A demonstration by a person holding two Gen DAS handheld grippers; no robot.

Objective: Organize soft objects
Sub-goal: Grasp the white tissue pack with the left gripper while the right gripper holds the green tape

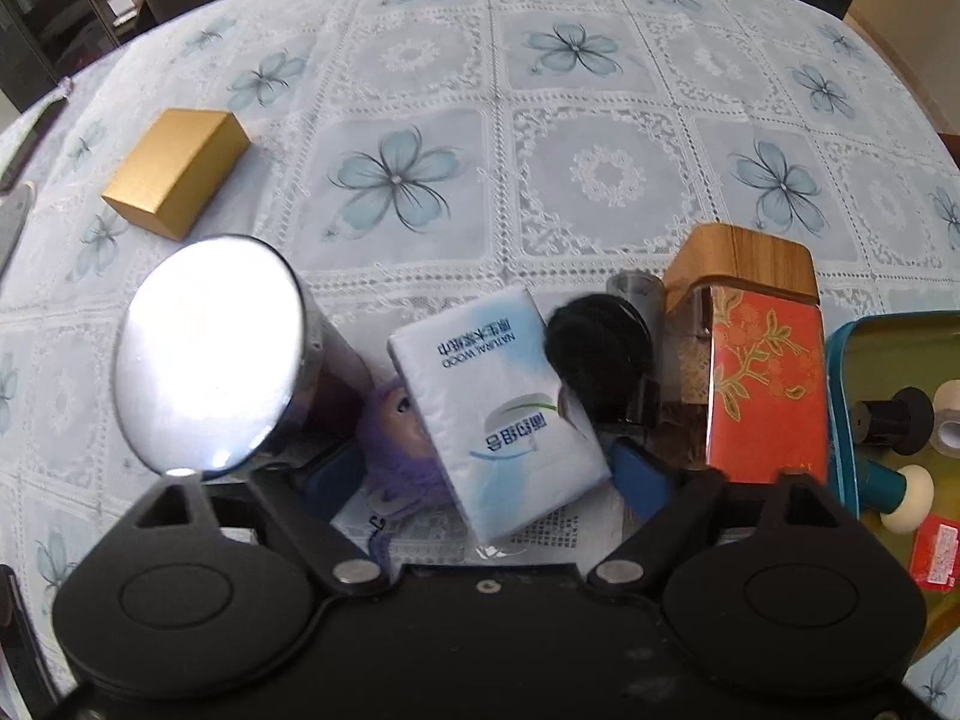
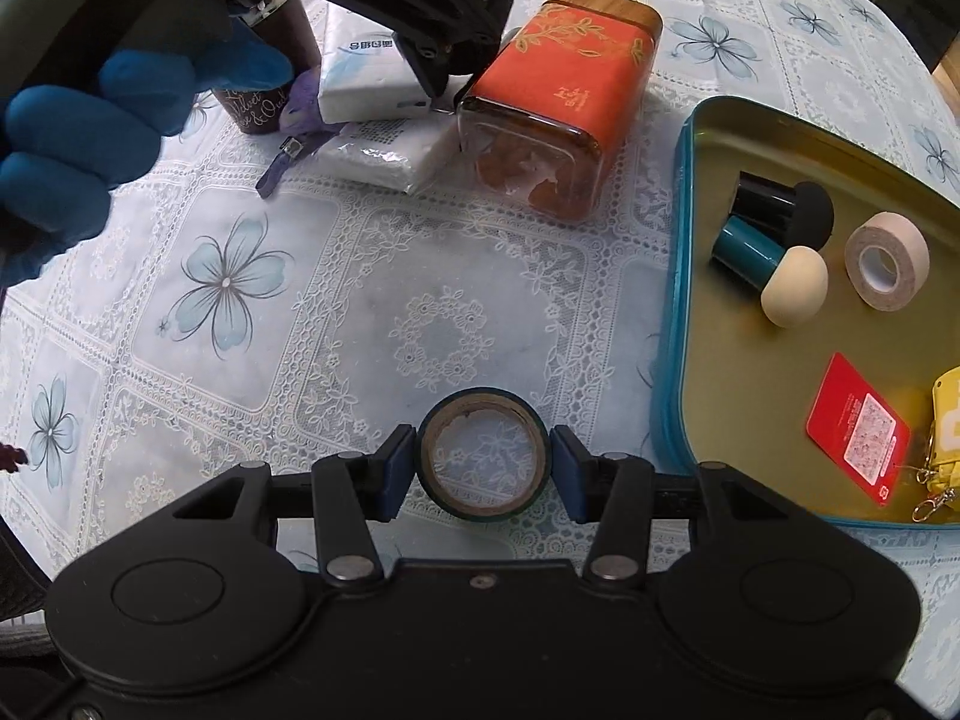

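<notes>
My left gripper (image 1: 487, 475) points down over a white and blue tissue pack (image 1: 498, 408), which lies tilted on a purple-haired doll (image 1: 393, 438) and a second tissue pack (image 2: 384, 156). Its jaws stand open around the top pack, with the doll's hair between the left pad and the pack. In the right wrist view one left fingertip (image 2: 429, 75) sits at the end of that pack (image 2: 369, 81). My right gripper (image 2: 483, 474) is shut on a dark tape roll (image 2: 432, 474) just left of the teal tin tray (image 2: 675, 276).
The tray holds two sponge applicators (image 2: 780, 222), a white tape roll (image 2: 888, 267), a red card (image 2: 858, 429) and a yellow keychain. An orange jar with a wooden lid (image 2: 564, 78) lies beside the packs. A silver-capped dark bottle (image 1: 210, 354), a black fluffy item (image 1: 594, 354) and a gold box (image 1: 174, 171) stand nearby.
</notes>
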